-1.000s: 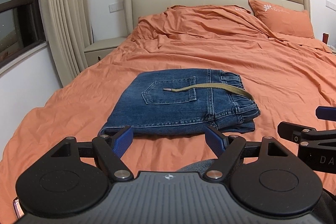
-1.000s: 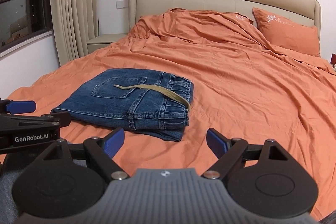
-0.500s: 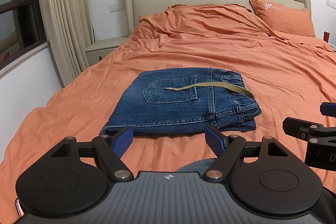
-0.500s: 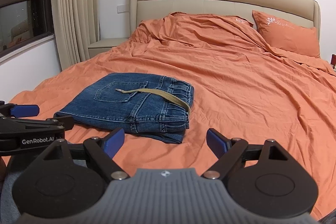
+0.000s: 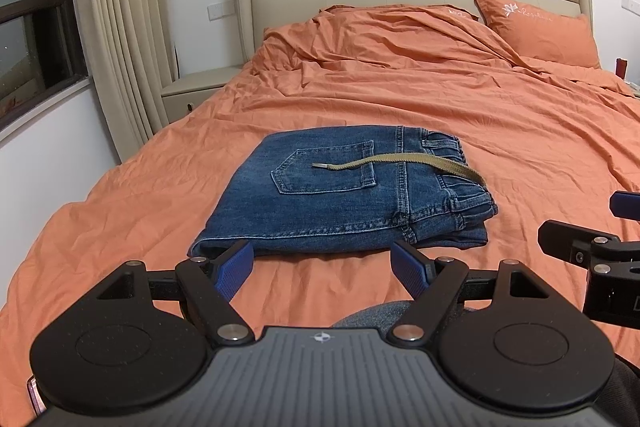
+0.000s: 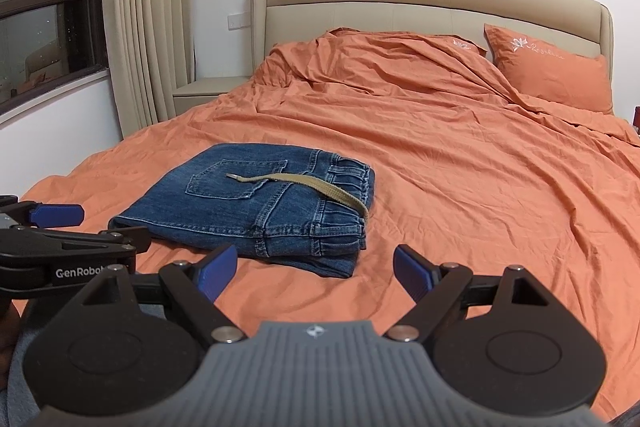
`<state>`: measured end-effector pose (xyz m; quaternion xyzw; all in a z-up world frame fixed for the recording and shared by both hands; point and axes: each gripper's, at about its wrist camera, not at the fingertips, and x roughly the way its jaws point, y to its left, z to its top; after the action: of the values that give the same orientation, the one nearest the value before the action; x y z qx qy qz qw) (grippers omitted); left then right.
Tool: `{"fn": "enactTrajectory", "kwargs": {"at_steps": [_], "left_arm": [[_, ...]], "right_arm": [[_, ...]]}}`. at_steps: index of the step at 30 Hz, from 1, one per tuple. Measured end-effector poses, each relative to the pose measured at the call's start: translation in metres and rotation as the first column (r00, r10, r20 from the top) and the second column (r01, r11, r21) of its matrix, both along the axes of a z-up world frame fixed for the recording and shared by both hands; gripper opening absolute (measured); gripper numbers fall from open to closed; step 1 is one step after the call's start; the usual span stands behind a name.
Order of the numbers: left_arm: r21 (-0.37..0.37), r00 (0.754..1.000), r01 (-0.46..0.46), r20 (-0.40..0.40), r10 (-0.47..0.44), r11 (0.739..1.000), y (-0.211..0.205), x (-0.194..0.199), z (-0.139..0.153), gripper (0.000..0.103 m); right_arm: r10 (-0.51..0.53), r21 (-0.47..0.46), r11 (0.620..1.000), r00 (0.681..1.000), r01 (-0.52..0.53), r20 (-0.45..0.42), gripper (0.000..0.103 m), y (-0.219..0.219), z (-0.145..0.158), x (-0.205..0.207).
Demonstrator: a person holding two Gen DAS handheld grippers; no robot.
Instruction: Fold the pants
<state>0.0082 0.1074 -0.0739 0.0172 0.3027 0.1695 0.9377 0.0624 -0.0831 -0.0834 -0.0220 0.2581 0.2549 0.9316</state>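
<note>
Folded jeans (image 5: 344, 195) are lying just ahead of both grippers, left gripper (image 5: 326, 269) and right gripper (image 6: 316, 273) gaping wide, gripping nothing.

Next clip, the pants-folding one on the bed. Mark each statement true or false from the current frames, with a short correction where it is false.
1. The jeans lie folded in a compact stack on the orange bedsheet. True.
2. The left gripper is clamped on the denim. False: its jaws stand open, short of the stack, holding nothing.
3. A tan belt lies across the back pocket. True.
4. The right gripper holds the belt's tip. False: it is open and empty, clear of the jeans.
5. An orange pillow leans at the headboard. True.
</note>
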Motion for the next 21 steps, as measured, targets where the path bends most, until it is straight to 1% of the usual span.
{"fn": "enactTrajectory", "kwargs": {"at_steps": [21], "left_arm": [[0.0, 1.0, -0.001, -0.001, 0.001, 1.0, -0.0006, 0.0011, -0.0004, 0.091]], "right_arm": [[0.001, -0.005, 1.0, 1.0, -0.001, 0.019, 0.082, 0.0014, 0.0031, -0.0041]]}}
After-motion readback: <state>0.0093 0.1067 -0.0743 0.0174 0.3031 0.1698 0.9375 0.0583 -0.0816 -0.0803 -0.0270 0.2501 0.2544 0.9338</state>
